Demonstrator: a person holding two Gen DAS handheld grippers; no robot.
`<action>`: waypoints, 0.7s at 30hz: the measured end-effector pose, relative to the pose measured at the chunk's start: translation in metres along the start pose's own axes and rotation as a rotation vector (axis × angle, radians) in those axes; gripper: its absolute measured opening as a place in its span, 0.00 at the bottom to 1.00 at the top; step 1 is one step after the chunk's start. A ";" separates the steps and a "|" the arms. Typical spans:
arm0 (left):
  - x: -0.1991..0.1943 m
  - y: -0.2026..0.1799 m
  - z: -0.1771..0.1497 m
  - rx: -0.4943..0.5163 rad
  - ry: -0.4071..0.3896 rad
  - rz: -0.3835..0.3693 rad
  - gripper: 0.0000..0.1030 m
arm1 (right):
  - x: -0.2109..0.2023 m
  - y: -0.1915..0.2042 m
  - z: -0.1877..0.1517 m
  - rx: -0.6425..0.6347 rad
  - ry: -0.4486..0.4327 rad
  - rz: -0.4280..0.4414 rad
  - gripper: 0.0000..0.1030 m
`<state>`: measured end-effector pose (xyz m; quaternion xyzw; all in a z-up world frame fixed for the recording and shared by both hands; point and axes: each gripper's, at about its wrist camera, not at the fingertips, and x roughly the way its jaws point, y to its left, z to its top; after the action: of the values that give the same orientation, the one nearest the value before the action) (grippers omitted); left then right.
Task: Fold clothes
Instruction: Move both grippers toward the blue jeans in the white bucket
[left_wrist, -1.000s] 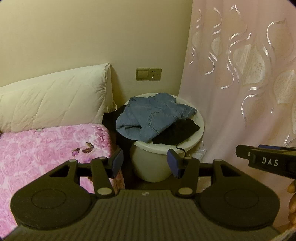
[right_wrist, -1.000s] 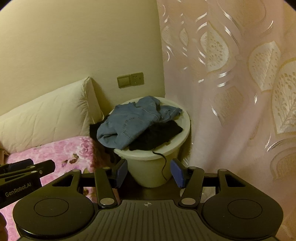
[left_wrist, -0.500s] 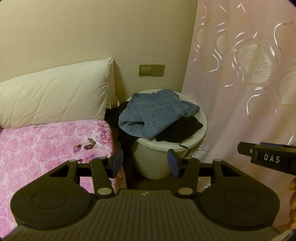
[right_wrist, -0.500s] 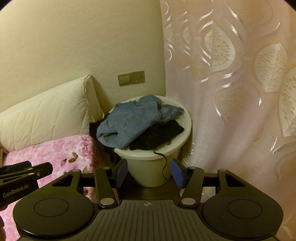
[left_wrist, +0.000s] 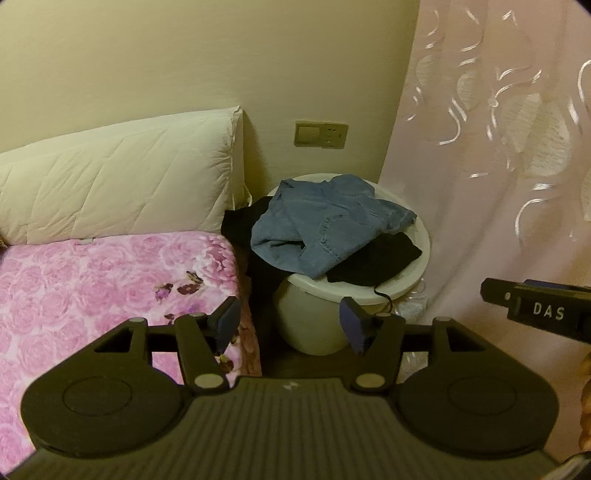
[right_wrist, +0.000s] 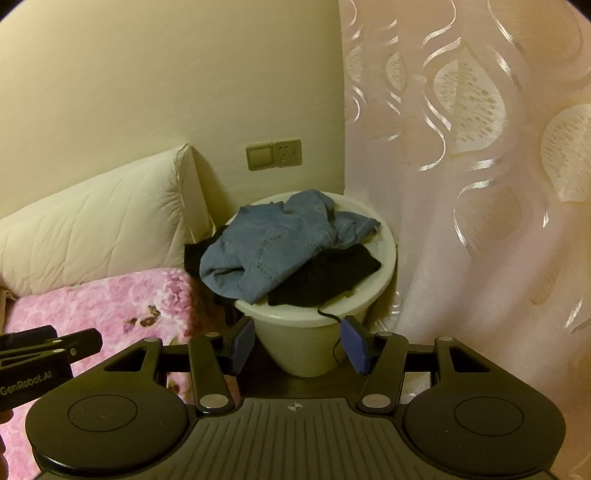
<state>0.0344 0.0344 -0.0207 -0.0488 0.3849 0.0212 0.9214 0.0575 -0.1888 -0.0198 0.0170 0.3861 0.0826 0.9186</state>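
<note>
Denim lies in a crumpled heap on top of the pale round bucket (left_wrist: 314, 325), the blue jeans (left_wrist: 325, 225) draped over its rim on the side toward the bed, with a black garment (left_wrist: 373, 258) tucked under and beside them on the rim nearer the curtain. A thin black cord (right_wrist: 332, 332) trails from that dark cloth down the bucket's front wall. My left gripper (left_wrist: 288, 325) hangs short of the bucket with its blue pads (left_wrist: 225, 321) spread wide and nothing between them. My right gripper (right_wrist: 299, 345) is level with it, fingers likewise parted and bare, the bucket framed in the gap. Neither touches the clothes.

To my left the bed's pink rose-print blanket (left_wrist: 110, 280) runs up to a white quilted pillow (left_wrist: 118, 181) leaning on the cream wall. A switch and socket plate (left_wrist: 321, 133) sits on the wall above the bucket. A sheer pink curtain (right_wrist: 480, 184) with silvery leaf shapes hangs to the right, its folds falling close beside the bucket.
</note>
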 end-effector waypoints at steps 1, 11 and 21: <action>0.002 0.001 0.001 -0.003 0.001 -0.001 0.54 | 0.002 0.000 0.001 -0.001 -0.002 -0.001 0.54; 0.028 0.004 0.022 -0.012 0.012 -0.005 0.57 | 0.029 -0.005 0.017 0.008 0.001 -0.022 0.54; 0.062 0.001 0.038 -0.021 0.066 -0.019 0.59 | 0.062 -0.023 0.030 0.037 0.037 -0.041 0.54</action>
<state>0.1051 0.0397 -0.0379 -0.0625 0.4144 0.0148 0.9078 0.1247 -0.2001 -0.0441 0.0245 0.4046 0.0570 0.9124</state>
